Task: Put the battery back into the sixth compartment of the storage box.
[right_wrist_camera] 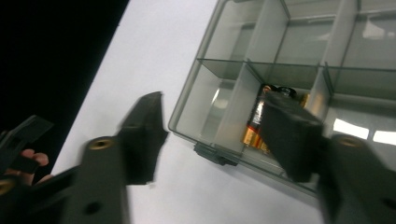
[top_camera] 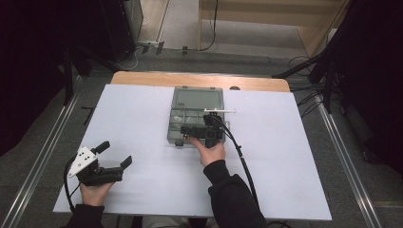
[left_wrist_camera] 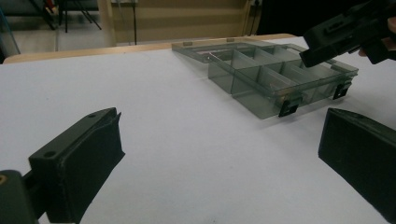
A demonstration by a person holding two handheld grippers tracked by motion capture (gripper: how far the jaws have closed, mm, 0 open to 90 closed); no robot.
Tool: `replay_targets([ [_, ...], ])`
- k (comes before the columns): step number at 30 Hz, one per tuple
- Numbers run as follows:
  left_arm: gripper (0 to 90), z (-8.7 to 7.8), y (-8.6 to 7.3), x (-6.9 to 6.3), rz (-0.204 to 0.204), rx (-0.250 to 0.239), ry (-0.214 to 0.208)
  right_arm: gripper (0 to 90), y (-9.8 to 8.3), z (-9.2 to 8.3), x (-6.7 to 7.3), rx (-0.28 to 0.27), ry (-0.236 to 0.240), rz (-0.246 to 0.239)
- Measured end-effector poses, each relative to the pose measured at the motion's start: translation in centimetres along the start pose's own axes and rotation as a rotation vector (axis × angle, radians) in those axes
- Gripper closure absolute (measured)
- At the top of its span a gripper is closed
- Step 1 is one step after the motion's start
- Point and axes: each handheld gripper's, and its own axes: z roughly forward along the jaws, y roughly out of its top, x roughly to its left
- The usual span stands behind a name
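— Grippers first: how do you read them?

— My right gripper (top_camera: 202,134) hovers over the near edge of the grey compartment box (top_camera: 197,99), jaws spread wide, gripping nothing. My left gripper (top_camera: 114,154) sits well apart at the table's near left, jaws also wide, empty.

— And beneath them?

— I see the white table (top_camera: 142,118), the box lying open on it, and a battery (right_wrist_camera: 257,123) lying in a near-row compartment, just beside one right jaw.

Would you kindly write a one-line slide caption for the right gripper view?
Open right claw above a clear compartment box on the white table, a battery lying in one front compartment.
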Motion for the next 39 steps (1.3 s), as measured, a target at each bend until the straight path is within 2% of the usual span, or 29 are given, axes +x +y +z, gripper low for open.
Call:
replay_targets([
  [2, 0.0, 0.0, 0.0, 0.0, 0.001, 0.0, 0.0, 39.4, 0.1, -0.2, 0.0, -0.005, 0.007, -0.017],
  [4, 0.0, 0.0, 0.0, 0.0, 0.001, 0.0, -0.001, 35.4, 0.0, -0.4, 0.1, -0.013, -0.004, -0.046],
  [6, 0.0, 0.0, 0.0, 0.0, 0.001, -0.001, -0.001, 27.4, -0.1, -0.5, 0.2, -0.006, -0.002, -0.081],
  [9, 0.0, 0.0, 0.0, 0.0, 0.001, -0.001, -0.001, 13.3, -0.3, -0.4, 0.3, 0.003, 0.03, -0.136],
  [11, 0.0, 0.0, 0.0, 0.0, 0.001, -0.001, -0.001, 12.7, -0.4, -0.4, 0.4, 0.008, 0.035, -0.165],
  [14, 0.0, 0.0, 0.0, 0.0, 0.001, -0.001, -0.001, 0.9, -0.6, -0.4, 0.4, 0.031, 0.028, -0.199],
  [21, 0.0, 0.0, 0.0, 0.0, 0.001, -0.003, -0.001, 0.0, -1.1, -1.0, 0.0, 0.001, 0.01, -0.24],
  [24, 0.0, 0.0, 0.0, 0.0, 0.001, 0.0, -0.001, 0.0, -1.3, -1.7, -0.7, -0.009, -0.035, -0.268],
  [29, 0.0, 0.0, 0.0, -0.1, 0.002, 0.002, -0.001, 0.0, -1.6, -3.1, -1.7, -0.043, -0.065, -0.292],
  [32, 0.0, 0.0, -0.1, 0.0, 0.0, 0.003, -0.001, 0.0, -1.8, -3.8, -2.1, -0.046, -0.1, -0.318],
  [34, 0.0, 0.0, -0.1, 0.0, -0.001, 0.002, 0.0, 0.0, -1.9, -4.3, -2.5, -0.056, -0.106, -0.336],
  [37, 0.0, 0.0, -0.1, -0.1, 0.0, 0.004, 0.0, 0.0, -2.1, -4.8, -2.9, -0.058, -0.098, -0.336],
  [39, 0.0, -0.1, -0.1, -0.1, 0.0, 0.003, 0.001, 0.0, -2.3, -5.6, -3.7, -0.065, -0.088, -0.332],
])
